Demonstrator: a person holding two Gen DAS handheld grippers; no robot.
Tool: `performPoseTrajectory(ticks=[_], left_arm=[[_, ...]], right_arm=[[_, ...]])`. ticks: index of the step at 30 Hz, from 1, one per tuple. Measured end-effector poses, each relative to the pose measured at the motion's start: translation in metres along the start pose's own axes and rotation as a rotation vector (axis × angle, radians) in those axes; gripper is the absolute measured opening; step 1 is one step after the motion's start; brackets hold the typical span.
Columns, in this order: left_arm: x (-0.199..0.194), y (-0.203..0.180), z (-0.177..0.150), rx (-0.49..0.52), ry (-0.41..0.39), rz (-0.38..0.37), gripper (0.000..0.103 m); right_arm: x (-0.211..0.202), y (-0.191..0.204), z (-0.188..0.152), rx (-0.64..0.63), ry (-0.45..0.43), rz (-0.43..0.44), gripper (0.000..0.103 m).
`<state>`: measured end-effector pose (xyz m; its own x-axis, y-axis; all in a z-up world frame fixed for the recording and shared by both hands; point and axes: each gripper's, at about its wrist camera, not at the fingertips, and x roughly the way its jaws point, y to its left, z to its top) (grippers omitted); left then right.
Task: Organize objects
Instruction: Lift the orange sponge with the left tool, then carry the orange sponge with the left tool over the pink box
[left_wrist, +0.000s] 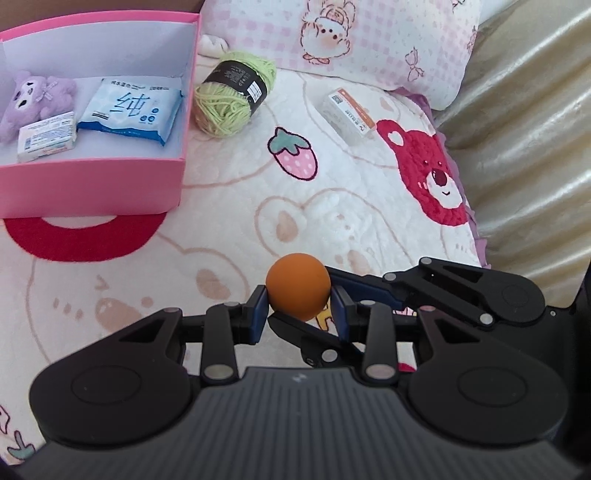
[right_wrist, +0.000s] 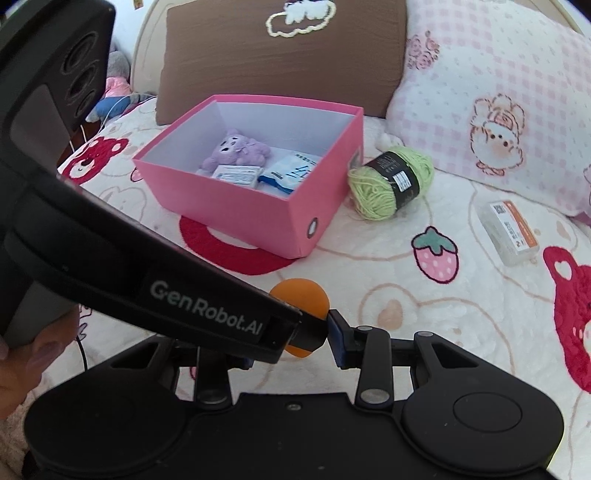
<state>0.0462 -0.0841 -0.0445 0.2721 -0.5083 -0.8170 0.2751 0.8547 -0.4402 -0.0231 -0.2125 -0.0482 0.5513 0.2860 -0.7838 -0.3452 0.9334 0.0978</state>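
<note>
An orange ball (left_wrist: 298, 286) sits between the blue pads of my left gripper (left_wrist: 300, 314), which is shut on it above the blanket. My right gripper (right_wrist: 299, 339) is at the same ball (right_wrist: 306, 295); its right pad touches the ball, its left finger is hidden behind the left gripper's body (right_wrist: 147, 266). The right gripper's fingers also show in the left wrist view (left_wrist: 369, 291). A pink box (left_wrist: 110, 177) holds a purple plush (left_wrist: 33, 99), a blue tissue pack (left_wrist: 131, 109) and a small white box (left_wrist: 46, 136); the pink box also shows in the right wrist view (right_wrist: 314, 206).
A green yarn ball (left_wrist: 232, 96) lies right of the box, also in the right wrist view (right_wrist: 391, 181). A small orange-and-white carton (left_wrist: 349, 116) lies further right (right_wrist: 511, 232). Pink pillow (left_wrist: 332, 33) and brown cushion (right_wrist: 280, 62) stand behind.
</note>
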Motion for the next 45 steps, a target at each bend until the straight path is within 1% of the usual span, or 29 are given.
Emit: performPoseTrajectory(ticks=[14, 23, 33, 41, 45], left_arm=[[-0.043, 0.022, -0.01, -0.041, -0.068, -0.025, 0.034], [-0.068, 0.032, -0.014, -0.047, -0.116, -0.049, 0.034], [-0.087, 0.055, -0.019, -0.074, -0.158, -0.065, 0.035], [-0.097, 0.074, -0.022, -0.099, -0.182, -0.064, 0.035], [-0.107, 0.078, -0.018, -0.101, -0.205, -0.031, 0.035]], right_arm=[[-0.015, 0.041, 0.019, -0.082, -0.015, -0.001, 0.044], [-0.024, 0.063, 0.031, -0.126, -0.028, -0.023, 0.044], [-0.019, 0.089, 0.046, -0.166, -0.023, -0.035, 0.045], [-0.01, 0.111, 0.056, -0.192, -0.012, -0.045, 0.045], [-0.007, 0.122, 0.066, -0.2, -0.018, -0.048, 0.045]])
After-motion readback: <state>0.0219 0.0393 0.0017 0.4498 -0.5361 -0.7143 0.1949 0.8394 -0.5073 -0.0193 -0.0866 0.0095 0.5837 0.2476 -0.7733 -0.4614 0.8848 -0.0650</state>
